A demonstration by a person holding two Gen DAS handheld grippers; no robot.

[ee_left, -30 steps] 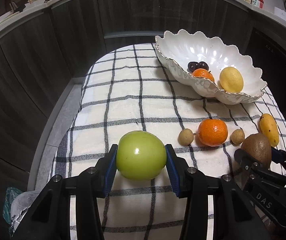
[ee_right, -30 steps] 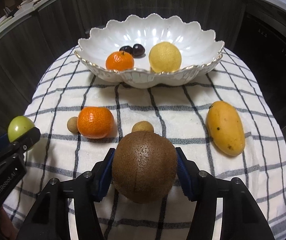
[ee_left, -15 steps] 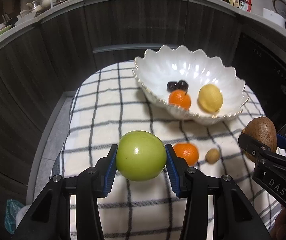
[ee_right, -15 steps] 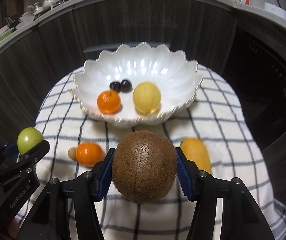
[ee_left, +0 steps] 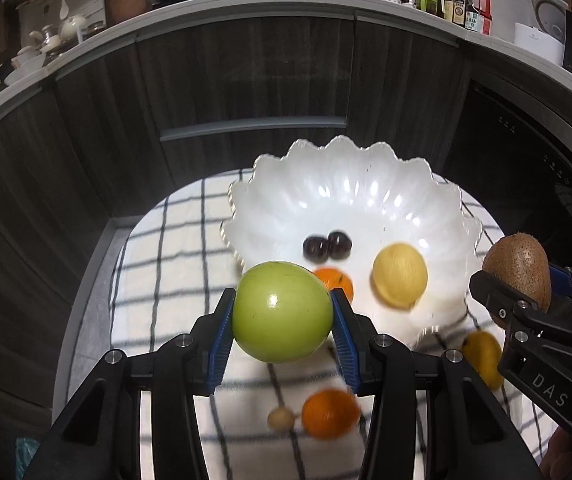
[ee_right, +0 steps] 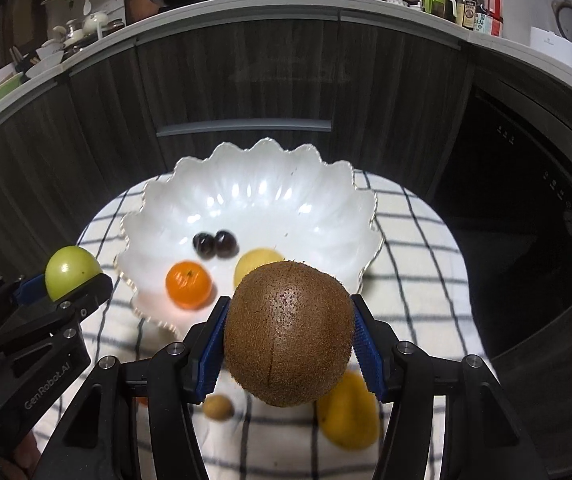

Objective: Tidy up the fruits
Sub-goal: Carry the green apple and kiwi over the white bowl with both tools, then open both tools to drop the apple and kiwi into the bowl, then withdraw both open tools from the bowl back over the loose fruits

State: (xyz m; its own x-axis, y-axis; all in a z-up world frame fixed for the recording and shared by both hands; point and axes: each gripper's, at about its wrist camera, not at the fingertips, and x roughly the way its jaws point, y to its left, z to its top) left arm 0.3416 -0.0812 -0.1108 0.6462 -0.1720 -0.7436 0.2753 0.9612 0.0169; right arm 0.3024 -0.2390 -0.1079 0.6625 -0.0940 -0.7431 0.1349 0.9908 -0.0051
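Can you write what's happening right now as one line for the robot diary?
left gripper: holds green apple | right gripper: holds kiwi | both above table, near white bowl

We count two grippers, each clamped on one fruit: one green apple (ee_left: 281, 311) in our left claw (ee_left: 281, 320), one kiwi (ee_right: 288, 334) in our right (ee_right: 288, 340). Ahead of the claws sits one bowl (ee_right: 245, 184) with two dark cherries (ee_right: 214, 244), one orange (ee_right: 188, 284), one lemon (ee_left: 400, 274). Below the claws lie one more orange (ee_left: 330, 414), one mango (ee_right: 350, 412) and one small brown fruit (ee_right: 217, 407) that we can see.
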